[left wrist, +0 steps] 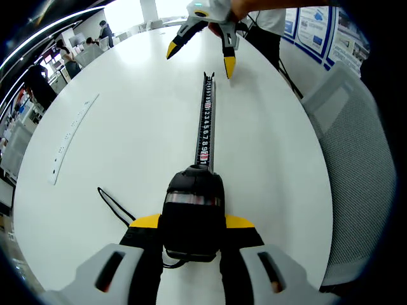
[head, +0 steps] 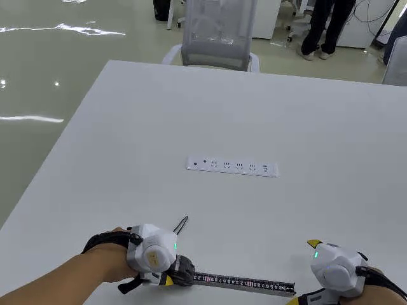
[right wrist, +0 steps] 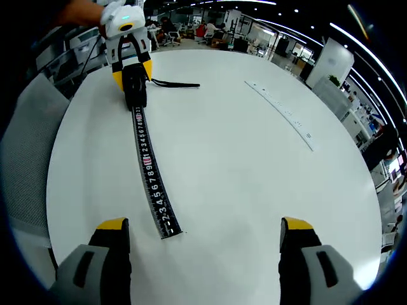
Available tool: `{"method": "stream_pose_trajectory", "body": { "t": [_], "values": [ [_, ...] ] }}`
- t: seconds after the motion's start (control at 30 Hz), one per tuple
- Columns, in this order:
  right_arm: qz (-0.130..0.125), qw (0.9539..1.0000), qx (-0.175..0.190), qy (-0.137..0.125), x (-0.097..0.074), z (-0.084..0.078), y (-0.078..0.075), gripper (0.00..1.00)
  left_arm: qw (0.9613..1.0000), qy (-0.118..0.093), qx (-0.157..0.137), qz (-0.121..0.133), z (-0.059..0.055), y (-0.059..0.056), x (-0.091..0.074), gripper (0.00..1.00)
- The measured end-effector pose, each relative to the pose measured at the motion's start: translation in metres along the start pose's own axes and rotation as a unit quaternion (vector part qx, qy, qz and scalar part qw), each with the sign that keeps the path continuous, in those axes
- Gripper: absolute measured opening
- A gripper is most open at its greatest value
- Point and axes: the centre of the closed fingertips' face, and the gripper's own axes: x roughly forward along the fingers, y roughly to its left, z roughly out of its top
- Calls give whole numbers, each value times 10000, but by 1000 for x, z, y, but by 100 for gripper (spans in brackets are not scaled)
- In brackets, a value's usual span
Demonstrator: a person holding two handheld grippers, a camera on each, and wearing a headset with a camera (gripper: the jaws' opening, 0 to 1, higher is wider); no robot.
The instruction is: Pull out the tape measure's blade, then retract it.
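Observation:
A black tape measure case (left wrist: 193, 213) sits on the white table (head: 210, 114), clamped between the yellow-tipped jaws of my left gripper (left wrist: 193, 222); the case (head: 182, 271) lies near the table's front edge, and the left gripper (head: 166, 277) holds it there. Its blade (left wrist: 205, 121) lies flat and extended on the table, the blade (head: 245, 283) running right towards my right gripper (head: 305, 270). The blade's end hook (right wrist: 170, 232) rests between and just ahead of the right gripper (right wrist: 206, 223), whose jaws stand wide apart and hold nothing. A thin black wrist strap (right wrist: 175, 84) trails from the case.
A white power strip (head: 233, 166) lies in the middle of the table. A grey mesh chair (head: 218, 33) stands at the far edge, with a person's legs (head: 324, 28) beyond it. Another mesh chair (left wrist: 359, 171) is beside the near edge.

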Motion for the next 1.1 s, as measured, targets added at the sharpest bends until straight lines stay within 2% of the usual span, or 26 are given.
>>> {"method": "stream_pose_trajectory", "body": {
  "t": [0.1, 0.2, 0.4, 0.5, 0.6, 0.73, 0.8, 0.87, 0.93, 1.0, 1.1],
  "values": [
    [51, 9999, 94, -22, -1, 0, 2, 100, 10000, 3, 1, -7, 0, 0, 0, 30],
    [39, 9999, -33, -119, -2, 2, 3, 100, 10000, 11, 53, 12, 0, -1, -1, 30],
    [46, 10000, 74, -49, -2, -3, 3, 100, 10000, 7, 7, -8, 0, 0, -1, 31],
    [52, 9999, 110, -50, -5, -3, 5, 100, 9998, -21, 211, -11, -1, 0, -1, 32],
    [42, 9999, 158, -46, -6, -6, 6, 100, 9994, 57, 350, 35, -2, -1, 0, 33],
    [30, 9998, 211, -12, -8, -9, 7, 100, 9996, 46, 273, 56, -4, 2, -2, 34],
    [32, 9996, 266, 14, -9, -10, 8, 100, 9998, -44, -125, 134, -3, 6, -5, 44],
    [9, 9995, 318, 15, -9, -12, 9, 100, 9988, -218, -434, 80, -1, 6, -8, 55],
    [22, 9995, 316, 21, -10, -12, 10, 100, 9976, -315, -617, -13, 0, 3, -11, 63],
    [28, 9995, 327, 32, -10, -13, 11, 100, 9979, -292, -582, 8, -4, 5, -11, 69],
    [58, 9994, 343, 52, -10, -14, 13, 100, 9967, -309, -756, 27, -5, 5, -13, 84]
  ]
}}
